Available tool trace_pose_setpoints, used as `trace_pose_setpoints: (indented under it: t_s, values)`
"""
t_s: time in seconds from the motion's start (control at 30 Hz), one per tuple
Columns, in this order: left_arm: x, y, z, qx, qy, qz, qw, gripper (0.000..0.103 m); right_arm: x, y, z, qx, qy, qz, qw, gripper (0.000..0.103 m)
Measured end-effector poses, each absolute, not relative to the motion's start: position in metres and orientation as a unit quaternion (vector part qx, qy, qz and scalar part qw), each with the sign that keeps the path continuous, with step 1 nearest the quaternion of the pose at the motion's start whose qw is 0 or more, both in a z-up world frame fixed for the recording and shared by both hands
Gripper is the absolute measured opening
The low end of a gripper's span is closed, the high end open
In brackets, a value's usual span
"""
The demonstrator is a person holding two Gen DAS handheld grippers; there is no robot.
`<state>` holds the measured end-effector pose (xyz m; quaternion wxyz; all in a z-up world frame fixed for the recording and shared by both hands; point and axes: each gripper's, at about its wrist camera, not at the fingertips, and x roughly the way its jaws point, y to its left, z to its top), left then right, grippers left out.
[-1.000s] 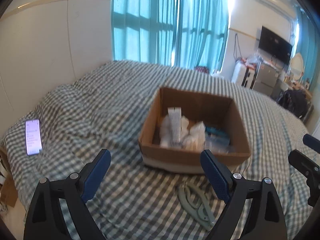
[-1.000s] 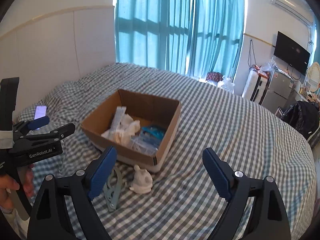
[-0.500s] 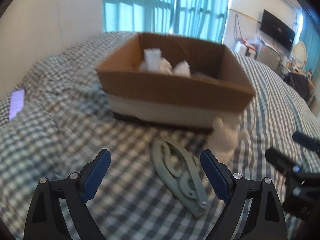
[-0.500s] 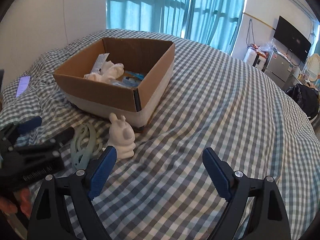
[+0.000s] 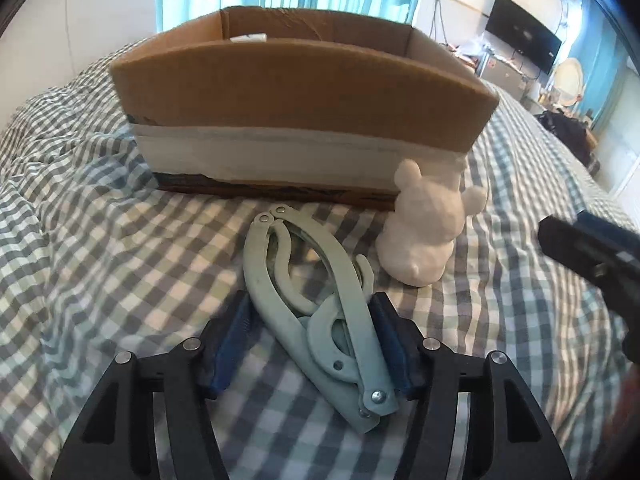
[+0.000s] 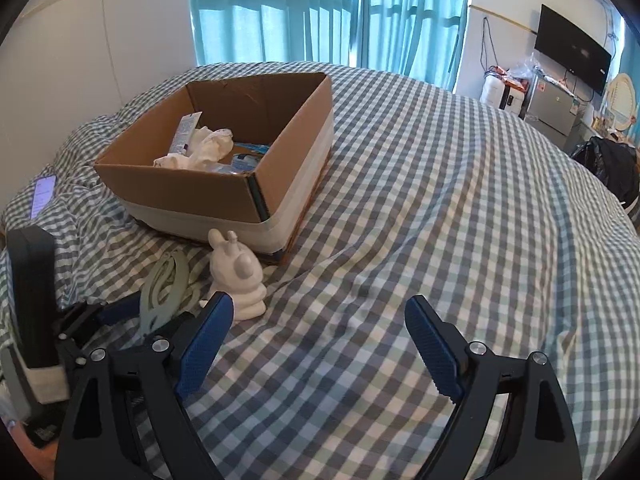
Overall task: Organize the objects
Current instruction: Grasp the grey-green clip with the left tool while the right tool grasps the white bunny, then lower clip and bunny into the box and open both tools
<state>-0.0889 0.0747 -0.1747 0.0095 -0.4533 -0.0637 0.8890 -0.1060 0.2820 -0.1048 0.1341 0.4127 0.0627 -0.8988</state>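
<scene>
A pale green folding hanger (image 5: 316,300) lies flat on the checked bedspread in front of a cardboard box (image 5: 296,92). My left gripper (image 5: 310,320) is low on the bed, its blue pads closed against both sides of the hanger. A white animal figurine (image 5: 426,236) stands upright just right of the hanger, near the box's corner. In the right wrist view the figurine (image 6: 238,276), the hanger (image 6: 166,280) and the box (image 6: 240,196) lie to the left. My right gripper (image 6: 320,328) is open and empty above bare bedspread.
The box holds a tube (image 6: 184,132), white crumpled items (image 6: 208,148) and blue packets. A lit phone (image 6: 43,194) lies on the bed at far left. Teal curtains, a wall TV (image 6: 572,54) and cluttered furniture stand beyond the bed.
My left gripper dropped down to the bed, moved forward over the hanger and closed its jaws on it. My right gripper moved closer to the figurine and stayed open.
</scene>
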Motion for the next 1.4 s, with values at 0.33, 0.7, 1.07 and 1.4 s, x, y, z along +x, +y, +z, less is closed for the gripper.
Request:
trace_pose_setpoints:
  t_s: [0.33,0.7,1.07,1.4]
  values:
    - [-0.085,0.032,-0.160,-0.439,-0.060,0.896,-0.006,0.061,-0.132,0.234,-0.133,0.442,0.060,-0.881,0.157,0.088]
    - [-0.075,0.017,-0.163,-0.450,-0.072,0.890,0.013,0.061,-0.140,0.204,-0.161,0.468,0.071,-0.868,0.146,0.051]
    - [-0.053,0.008,-0.143,-0.441,-0.070,0.894,0.032,0.061,-0.074,0.213,-0.145,0.456,0.009,-0.881,0.124,0.050]
    - [-0.019,0.010,-0.116,-0.418,-0.081,0.903,0.053,0.061,-0.023,0.215,-0.113,0.424,0.003,-0.899,0.106,0.050]
